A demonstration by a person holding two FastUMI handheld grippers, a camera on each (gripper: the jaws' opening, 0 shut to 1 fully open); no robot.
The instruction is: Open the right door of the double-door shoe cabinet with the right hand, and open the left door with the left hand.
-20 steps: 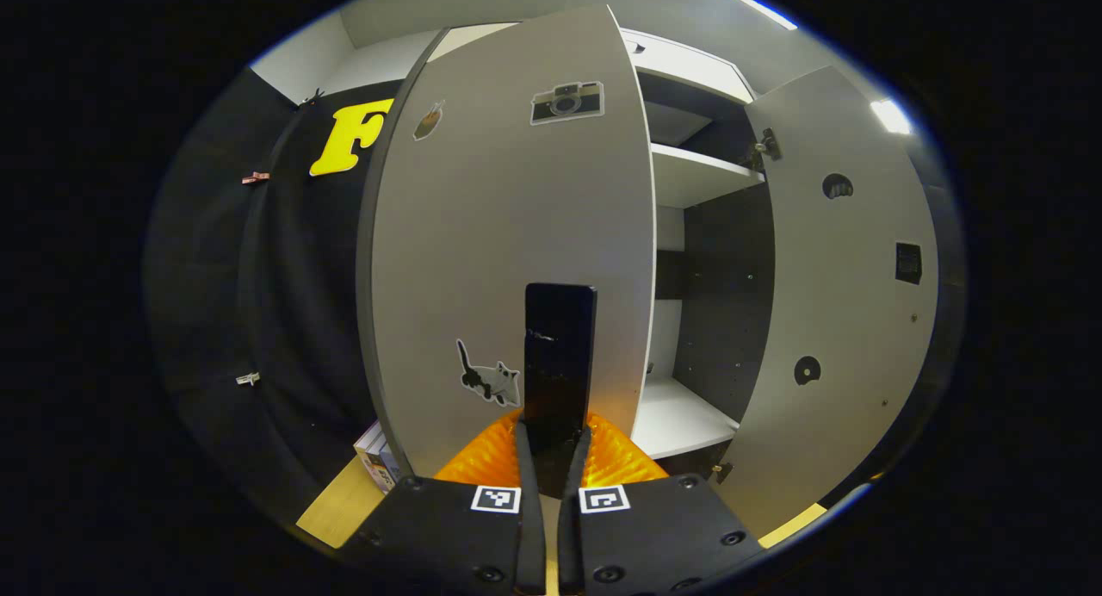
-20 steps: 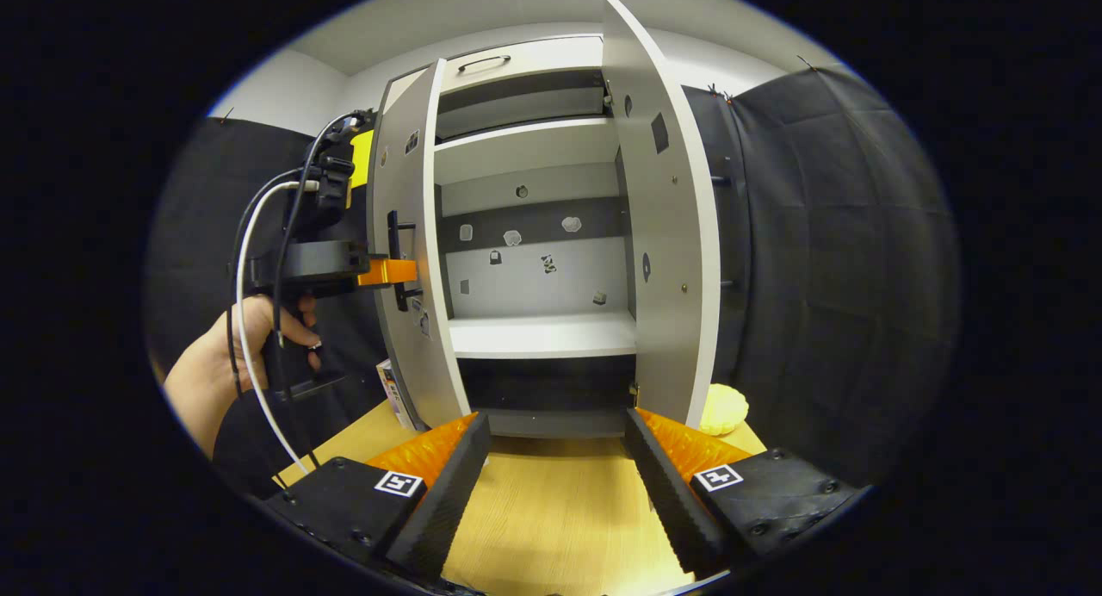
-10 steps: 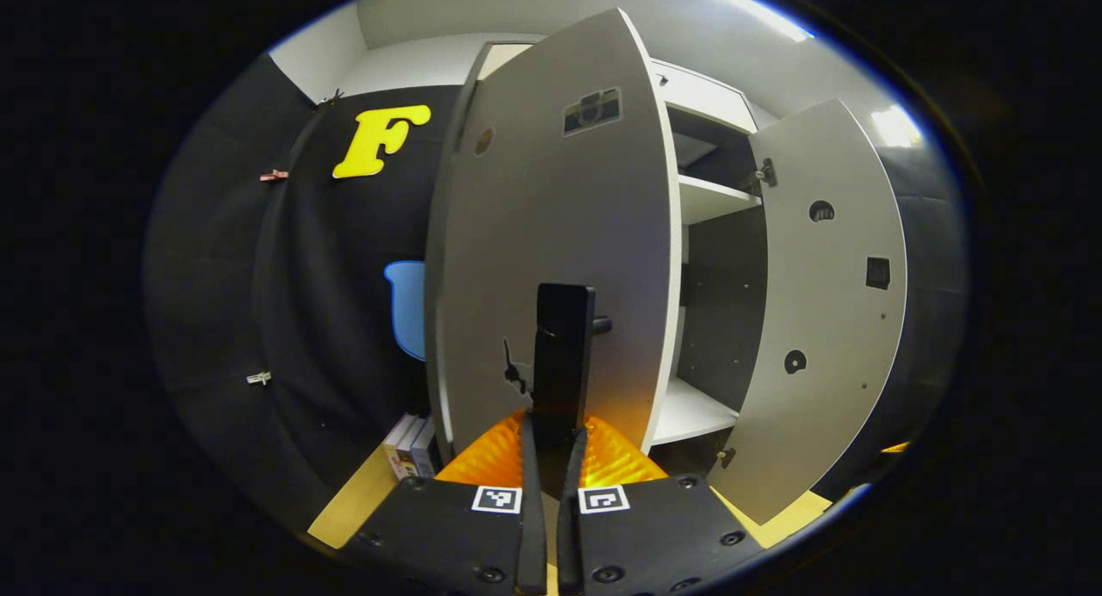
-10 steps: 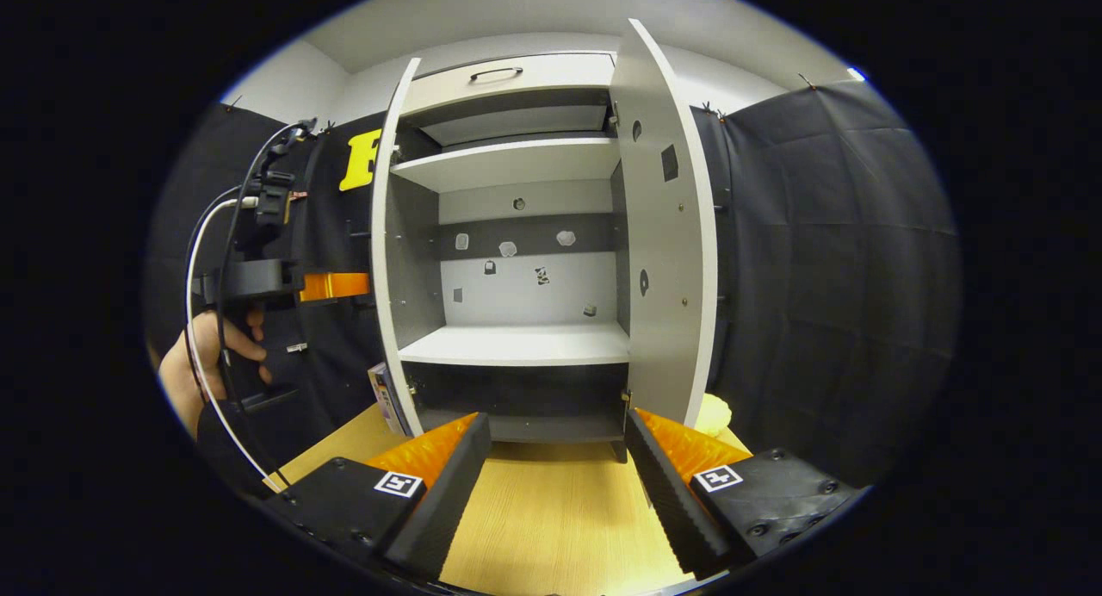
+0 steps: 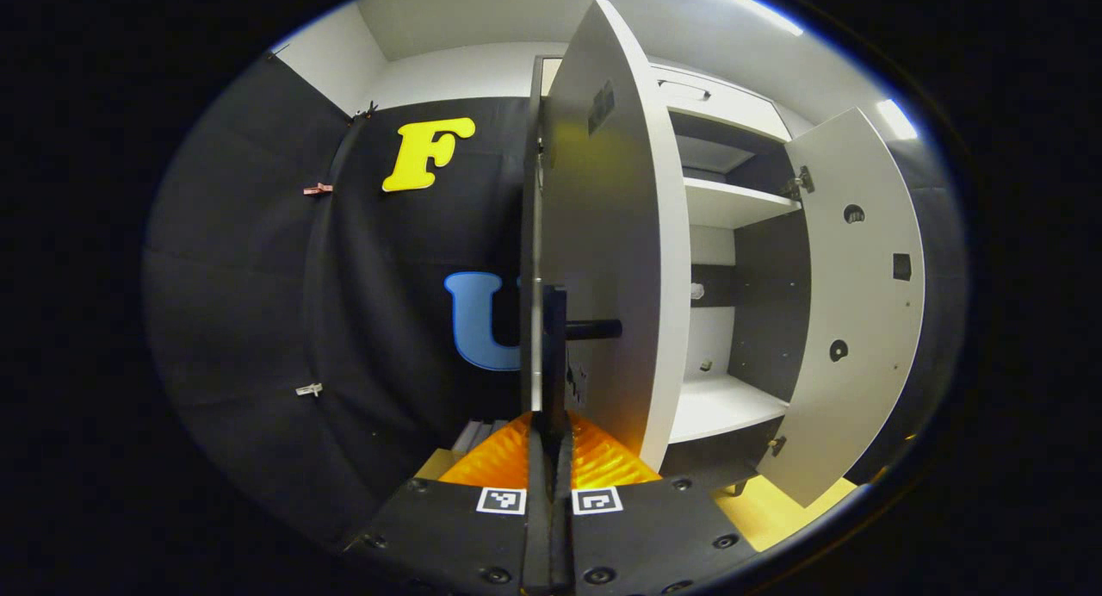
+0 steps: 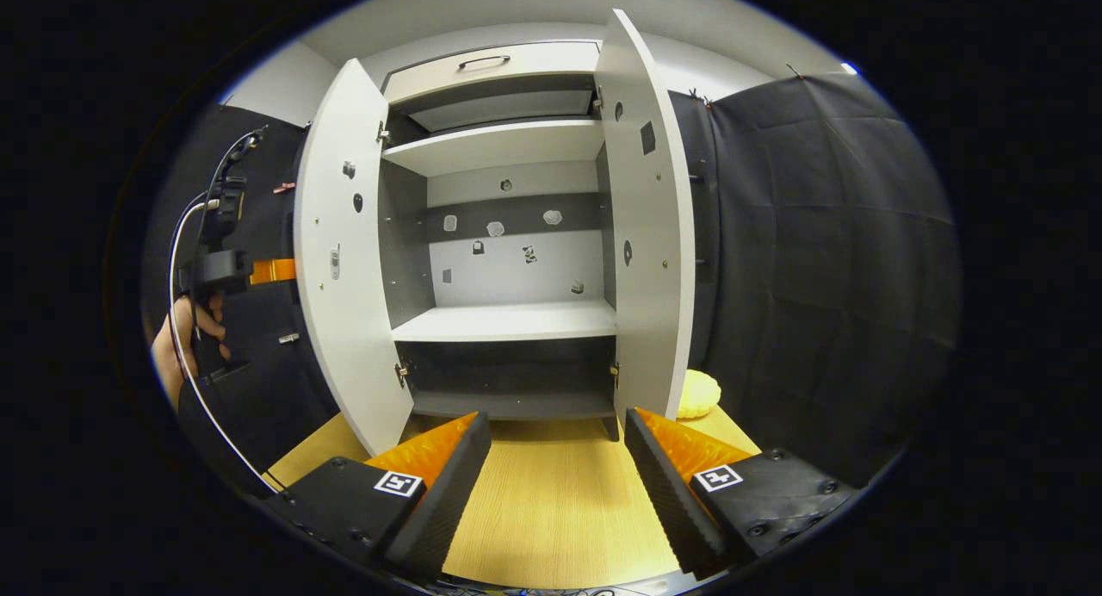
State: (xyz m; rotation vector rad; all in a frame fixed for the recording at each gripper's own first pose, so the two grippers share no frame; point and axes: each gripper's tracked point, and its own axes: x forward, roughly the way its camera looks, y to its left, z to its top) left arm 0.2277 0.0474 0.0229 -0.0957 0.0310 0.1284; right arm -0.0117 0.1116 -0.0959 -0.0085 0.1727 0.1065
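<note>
Bright overhead light, sharp focus, strong fisheye edge warping.

Hidden and cut-off parts around the opened shoe cabinet

In the right gripper view the left door point(image 6: 344, 260) covers the tips of the left claw point(image 6: 274, 271), so its grip cannot be judged there, and the hand point(image 6: 176, 355) holding it is cut off at the picture's edge. The yellow object point(image 6: 696, 394) at the desk's point(image 6: 551, 510) far right edge is half hidden behind the right door point(image 6: 641, 234). Small stickers point(image 6: 495, 229) on the cabinet's back panel are too small to identify. In the left gripper view the left door's handle point(image 5: 555, 355) is seen edge-on, and the items point(image 5: 482, 432) at the door's foot are mostly hidden.
</note>
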